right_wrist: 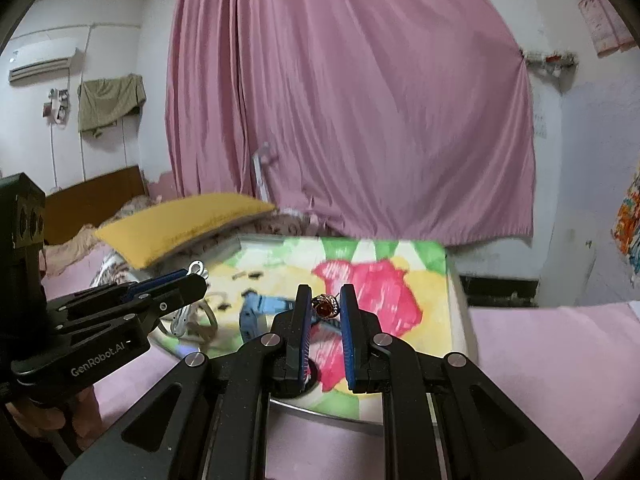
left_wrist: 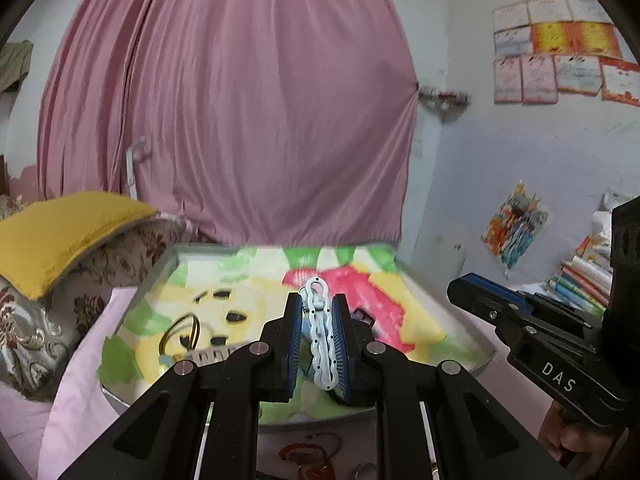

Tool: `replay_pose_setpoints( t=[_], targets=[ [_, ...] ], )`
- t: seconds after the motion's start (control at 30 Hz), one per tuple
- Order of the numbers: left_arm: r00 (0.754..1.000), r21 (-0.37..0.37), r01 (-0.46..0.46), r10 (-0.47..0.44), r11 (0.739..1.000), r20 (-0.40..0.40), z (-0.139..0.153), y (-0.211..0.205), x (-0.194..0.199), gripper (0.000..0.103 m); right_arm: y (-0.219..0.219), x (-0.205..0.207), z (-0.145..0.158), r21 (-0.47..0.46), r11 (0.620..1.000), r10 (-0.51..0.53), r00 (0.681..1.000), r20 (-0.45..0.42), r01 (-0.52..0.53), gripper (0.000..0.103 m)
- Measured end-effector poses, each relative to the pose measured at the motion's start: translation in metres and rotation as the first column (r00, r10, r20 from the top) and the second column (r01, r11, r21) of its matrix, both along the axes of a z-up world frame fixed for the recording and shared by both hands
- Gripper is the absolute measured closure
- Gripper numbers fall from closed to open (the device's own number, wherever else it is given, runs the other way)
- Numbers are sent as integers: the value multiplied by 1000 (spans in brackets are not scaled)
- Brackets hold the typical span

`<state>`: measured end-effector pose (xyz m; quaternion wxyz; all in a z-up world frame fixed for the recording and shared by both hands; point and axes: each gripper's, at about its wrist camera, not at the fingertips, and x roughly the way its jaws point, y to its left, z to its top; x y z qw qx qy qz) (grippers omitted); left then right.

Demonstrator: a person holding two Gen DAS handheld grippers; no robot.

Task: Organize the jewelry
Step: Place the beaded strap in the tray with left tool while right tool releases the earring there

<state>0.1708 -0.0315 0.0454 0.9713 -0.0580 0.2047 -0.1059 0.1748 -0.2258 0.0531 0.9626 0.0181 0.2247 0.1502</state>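
My left gripper [left_wrist: 316, 304] is shut on a white wavy hair clip [left_wrist: 319, 336], held above a tray [left_wrist: 476, 344] with a colourful printed bottom. Its tip also shows in the right wrist view [right_wrist: 197, 268]. My right gripper [right_wrist: 326, 300] is shut on a ring with a red stone [right_wrist: 325, 307], above the same tray [right_wrist: 456, 300]. In the tray lie a thin gold hoop [left_wrist: 182, 334], a white comb-like clip [left_wrist: 208, 356] and a blue hair clip [right_wrist: 256, 310]. Red string jewelry [left_wrist: 308, 452] lies on the pink sheet in front of the tray.
The tray rests on a bed with a pink sheet [right_wrist: 560, 360]. A yellow pillow [left_wrist: 60, 232] sits on a floral one at the left. A pink curtain [left_wrist: 240, 100] hangs behind. Stacked books [left_wrist: 580, 276] stand at the right.
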Motion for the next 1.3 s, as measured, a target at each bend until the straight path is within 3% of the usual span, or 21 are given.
replay_pose_setpoints(
  t=[0.27,0.53,0.77,0.93,1.07,1.23,1.3],
  targets=[
    [977,15,17,-13,1000,-213,-20,0,23,89,-8,30,-31,59,997,52,978,-204,-40,91],
    [949,45,30,-14,999,-316,-31,-4,32,89,-4,52,-53,72,995,93,929,-359,-72,91],
    [927,69,42,-14,997,-374,-41,-9,37,89,2,52,-52,40,996,89,928,-361,-80,90],
    [926,39,28,-12,999,-376,-42,-3,37,89,0,46,-45,14,998,65,942,-330,-64,88],
    [935,7,14,-11,1000,-354,-38,4,33,88,-4,36,-39,-3,999,33,957,-289,-35,71],
    [955,-53,3,-18,999,-295,-29,12,21,70,-9,21,-29,-51,999,-29,978,-207,19,66],
    [966,-66,-5,-12,998,-257,-24,15,12,58,-12,14,-24,-44,998,-41,983,-177,34,58]
  ],
)
